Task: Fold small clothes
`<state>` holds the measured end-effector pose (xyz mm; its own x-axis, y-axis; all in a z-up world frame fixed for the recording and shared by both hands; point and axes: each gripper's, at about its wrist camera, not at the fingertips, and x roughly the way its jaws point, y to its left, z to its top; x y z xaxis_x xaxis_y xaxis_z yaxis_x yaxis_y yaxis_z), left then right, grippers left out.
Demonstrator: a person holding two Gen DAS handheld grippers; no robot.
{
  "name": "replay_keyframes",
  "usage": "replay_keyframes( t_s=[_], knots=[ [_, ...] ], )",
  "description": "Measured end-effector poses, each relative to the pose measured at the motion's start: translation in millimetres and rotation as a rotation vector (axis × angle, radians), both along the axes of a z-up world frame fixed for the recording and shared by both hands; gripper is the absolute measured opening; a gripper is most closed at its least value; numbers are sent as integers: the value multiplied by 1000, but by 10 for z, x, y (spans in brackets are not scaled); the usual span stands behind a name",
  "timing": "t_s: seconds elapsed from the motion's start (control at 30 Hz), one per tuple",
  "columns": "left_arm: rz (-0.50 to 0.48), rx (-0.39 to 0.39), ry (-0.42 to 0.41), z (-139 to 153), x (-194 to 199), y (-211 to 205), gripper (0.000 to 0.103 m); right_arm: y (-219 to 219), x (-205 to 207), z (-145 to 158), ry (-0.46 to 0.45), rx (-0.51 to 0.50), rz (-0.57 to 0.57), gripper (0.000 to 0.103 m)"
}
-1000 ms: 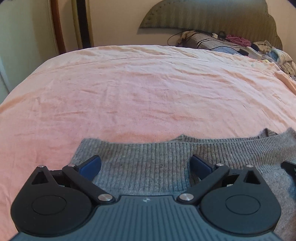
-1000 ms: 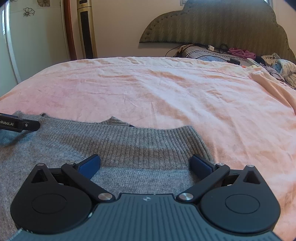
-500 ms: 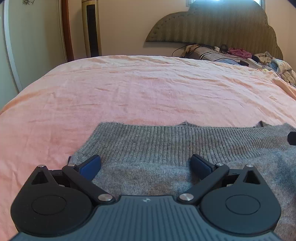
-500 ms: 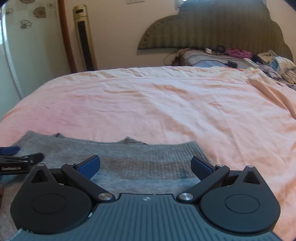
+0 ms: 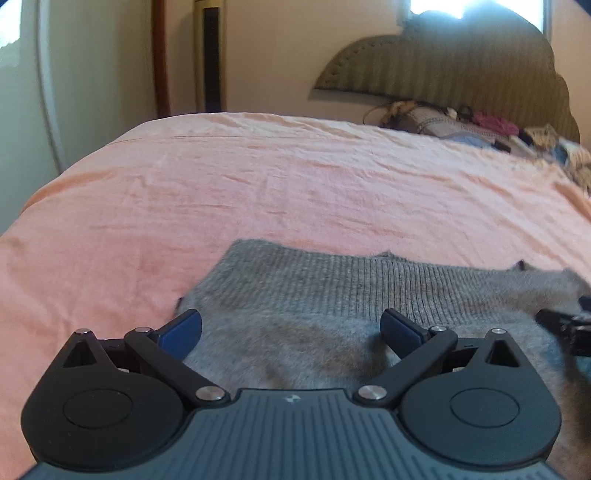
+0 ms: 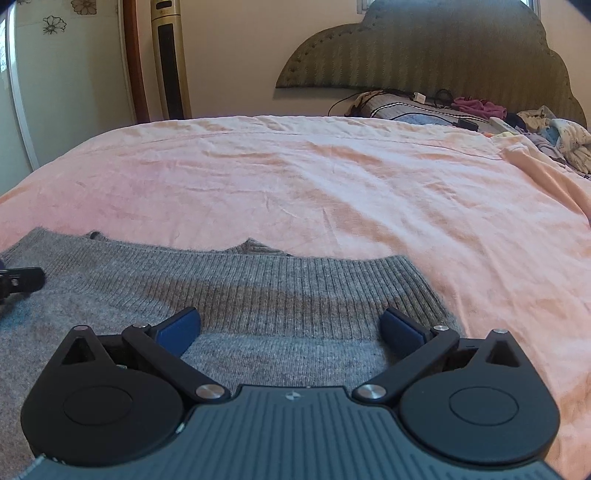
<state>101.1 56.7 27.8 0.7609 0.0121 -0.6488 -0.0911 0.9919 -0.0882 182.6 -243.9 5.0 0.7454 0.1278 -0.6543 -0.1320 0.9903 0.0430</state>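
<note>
Since 0.5 s ago, left gripper [image 5: 291, 326] was tilted up; grey ribbed knit sweater [image 6: 295, 291] lies w/ hem crosswise beneath both wide-spread jaws, right gripper [image 6: 290, 325] equally near.

Daylight is coming in from a window [image 5: 476, 7] behind the headboard [image 5: 461, 62], blowing out to white glare in the left view. That view is smearing with motion blur, softest on the sweater [image 5: 369, 295]. The right view is staying sharp. Fisheye bending is curving the bed [image 6: 295, 177] and darkening the corners. Soft shadows are lying across the sweater [image 6: 258, 295].
</note>
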Motion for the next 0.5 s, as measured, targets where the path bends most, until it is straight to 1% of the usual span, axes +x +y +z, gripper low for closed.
replay_keyframes(
  t_s=[0.07, 0.13, 0.2, 0.27, 0.33, 0.4, 0.5],
  knots=[
    [73, -135, -59, 126, -381, 268, 103, -16, -16, 5, -4, 8, -3, 103],
    [178, -311, -97, 164, -845, 596, 103, -22, -14, 7, -4, 14, -3, 103],
    [260, -469, -94, 101, -1270, 838, 103, -25, -15, 9, -5, 14, -2, 103],
    [307, -598, -60, -35, -1638, 962, 103, -35, -22, 11, -6, 21, -2, 103],
    [303, -686, -21, -177, -1891, 978, 103, -43, -26, 13, -8, 27, -2, 103],
    [284, -709, -53, -202, -2048, 933, 103, -53, -32, 13, -10, 32, -2, 103],
    [247, -770, -32, -246, -1956, 850, 103, -59, -40, 15, -12, 41, -2, 103]
  ],
)
